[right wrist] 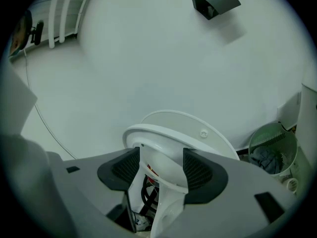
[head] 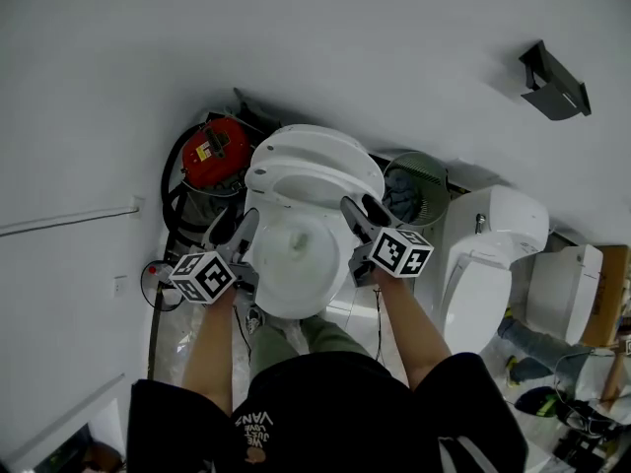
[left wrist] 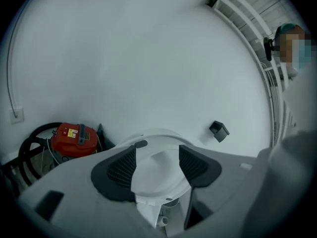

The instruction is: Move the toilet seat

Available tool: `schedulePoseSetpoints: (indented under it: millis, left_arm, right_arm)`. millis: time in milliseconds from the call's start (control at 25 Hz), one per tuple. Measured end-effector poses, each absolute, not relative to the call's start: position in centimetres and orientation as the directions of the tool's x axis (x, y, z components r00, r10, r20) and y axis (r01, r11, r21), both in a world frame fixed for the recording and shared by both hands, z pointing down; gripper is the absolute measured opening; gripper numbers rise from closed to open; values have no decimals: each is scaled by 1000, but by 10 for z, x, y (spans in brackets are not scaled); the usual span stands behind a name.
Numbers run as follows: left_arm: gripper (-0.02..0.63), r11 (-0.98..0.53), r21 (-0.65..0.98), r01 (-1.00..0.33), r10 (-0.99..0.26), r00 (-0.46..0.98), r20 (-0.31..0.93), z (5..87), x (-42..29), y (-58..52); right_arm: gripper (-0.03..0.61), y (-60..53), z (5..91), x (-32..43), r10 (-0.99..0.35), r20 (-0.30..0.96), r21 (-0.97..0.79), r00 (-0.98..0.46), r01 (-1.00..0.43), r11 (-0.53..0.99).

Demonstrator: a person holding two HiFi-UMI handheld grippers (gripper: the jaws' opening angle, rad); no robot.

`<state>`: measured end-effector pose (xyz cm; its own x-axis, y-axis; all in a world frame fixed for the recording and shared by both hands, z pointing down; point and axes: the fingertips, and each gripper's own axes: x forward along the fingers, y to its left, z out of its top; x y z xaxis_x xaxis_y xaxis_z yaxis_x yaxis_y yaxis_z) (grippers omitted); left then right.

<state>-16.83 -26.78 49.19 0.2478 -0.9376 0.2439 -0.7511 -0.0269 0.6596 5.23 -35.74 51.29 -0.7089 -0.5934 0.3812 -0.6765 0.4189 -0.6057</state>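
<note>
The left gripper (head: pixel 235 223) and the right gripper (head: pixel 363 210) sit on either side of a white toilet, each with its marker cube toward the person. In the right gripper view, the right gripper (right wrist: pixel 161 165) is clamped on the toilet seat (right wrist: pixel 168 138). Its two dark pads stand wide apart, and the white ring fills the gap from pad to pad. The seat is tilted up off the bowl, with its rim sweeping out past both pads. Just behind and above the seat, farther from the jaws, the lid (right wrist: pixel 193 123) stands raised against the wall. In the left gripper view, the left gripper (left wrist: pixel 157 162) grips the other side of the toilet seat (left wrist: pixel 158 175) in the same way, and the white underside reaches both ribbed pads. From the head view, the toilet seat (head: pixel 315 183) lies just ahead of both sets of fingertips. The lid (head: pixel 306 144) is beyond it, and the open bowl (head: pixel 296 264) lies between the two grippers. Beyond and to the left of the left gripper stands a red machine (head: pixel 215 148) ringed by a black hose. To the right of the right gripper there is a green mesh bin (head: pixel 414 190), and farther right a second toilet (head: pixel 488 254). High on the wall, up and to the right of the right gripper, hangs a dark bracket (head: pixel 555 82).
</note>
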Motion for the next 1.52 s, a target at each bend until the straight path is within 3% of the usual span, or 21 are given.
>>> schedulePoseSetpoints:
  millis: [440,640,880,1360,1520]
  left_arm:
    - [103,-23,597,-802,-935,228,271,491,-163,-266]
    - [3,-13,582,-813,-932,220,287,491,-159,-265]
    - [0,-30,579,-814,-929,236,284,485,-153,-263]
    - [0,-127,537,-834,-915,307,261,457,-149,-237]
    - [0,-189,503,-843,-905,349,243,442,-146,-224]
  right_arm:
    - [239,-388,520,56,-618,395,-569,-680,-709,417]
    - [179,-398,523,65,-649,408,-563,-642,-736,375]
    - [156,-401,524,79,-684,421,-548,-596,-768,332]
    - [11,-340,484,92,-765,381,-522,-519,-804,285]
    - [2,-310,464,94,-793,342,-529,-505,-800,282]
